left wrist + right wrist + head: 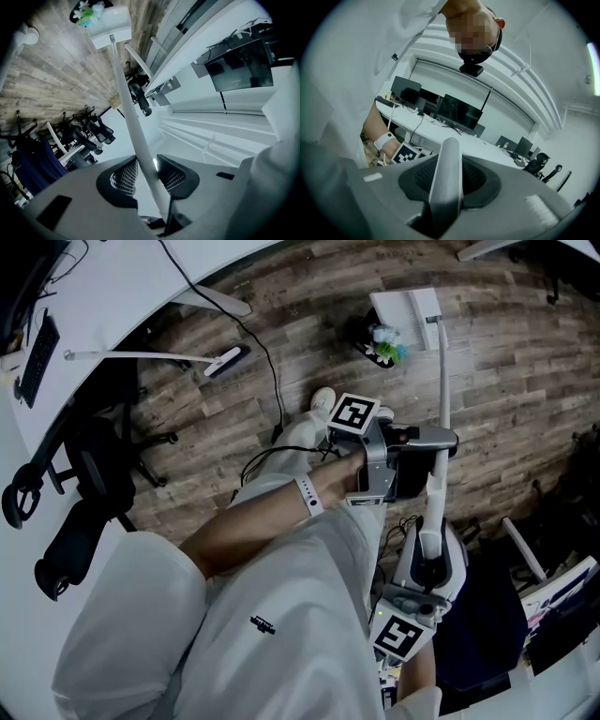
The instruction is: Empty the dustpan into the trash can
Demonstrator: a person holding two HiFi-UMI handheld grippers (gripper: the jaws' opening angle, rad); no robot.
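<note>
Clamping the long white handle (pixel 443 381) of the dustpan (pixel 405 306), the left gripper (pixel 147 176) is pinching it at a point nearer the trash can (pixel 370 334), while the right gripper (pixel 447 180) is squeezing the handle's end (the one farthest from the trash can). The dustpan is sitting just beside the trash can, possibly overlapping its rim; green and white bits (pixel 386 343) are lying inside the trash can.

2 grippers (left gripper (pixel 147 172), right gripper (pixel 448 176)), 1 dustpan (pixel 405 307), 1 trash can (pixel 364 334), 1 keyboard (pixel 37 357), 1 wristband (pixel 307 495)
</note>
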